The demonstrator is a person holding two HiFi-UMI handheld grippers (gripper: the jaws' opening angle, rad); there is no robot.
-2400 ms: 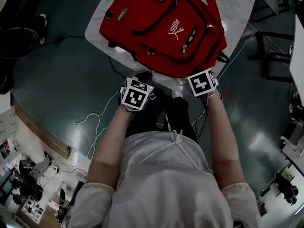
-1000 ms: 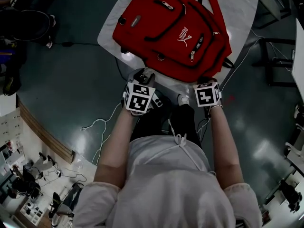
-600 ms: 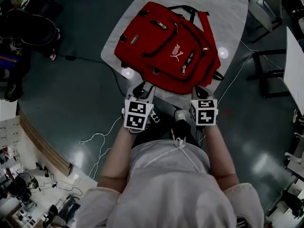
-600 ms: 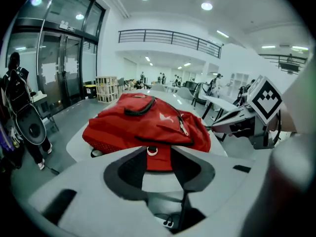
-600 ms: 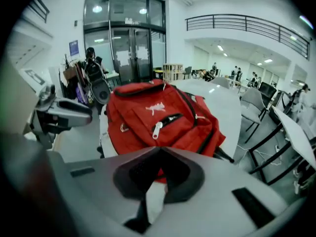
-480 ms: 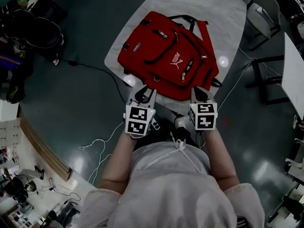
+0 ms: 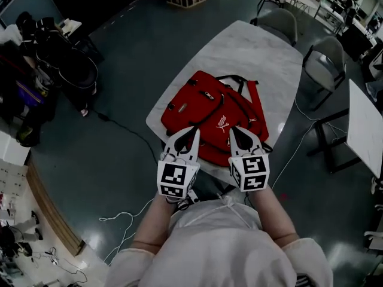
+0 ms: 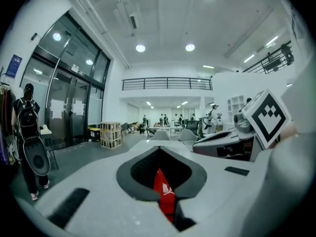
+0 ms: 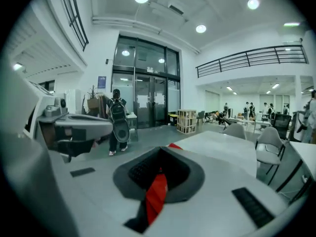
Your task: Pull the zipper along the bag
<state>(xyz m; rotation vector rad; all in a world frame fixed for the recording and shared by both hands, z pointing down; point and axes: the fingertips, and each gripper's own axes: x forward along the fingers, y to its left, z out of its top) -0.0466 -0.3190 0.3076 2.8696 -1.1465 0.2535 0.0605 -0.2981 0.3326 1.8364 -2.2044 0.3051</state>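
A red backpack [image 7: 206, 112] lies flat on the white marble table [image 7: 257, 52], its straps toward the far end. Both grippers hang in the air over the bag's near edge, pointing almost level. My left gripper [image 7: 190, 130] is shut; its jaws have just been closing, with nothing between them. My right gripper [image 7: 234, 130] looks shut too and holds nothing. In the left gripper view, a strip of the backpack [image 8: 164, 199] shows through the slit below the tips of my left gripper [image 8: 159, 148]. The right gripper view shows the same strip of backpack [image 9: 157, 196].
Grey chairs [image 7: 278, 26] stand at the table's far end and right side. A second white table [image 7: 365, 130] is at the right. Cables [image 7: 128, 214] trail over the dark floor. A person wearing a backpack [image 9: 117, 120] stands near glass doors.
Both grippers rose from below the table's near edge to above the bag and tipped toward level. The left jaws went from wide open to shut. The head view now takes in more of the room.
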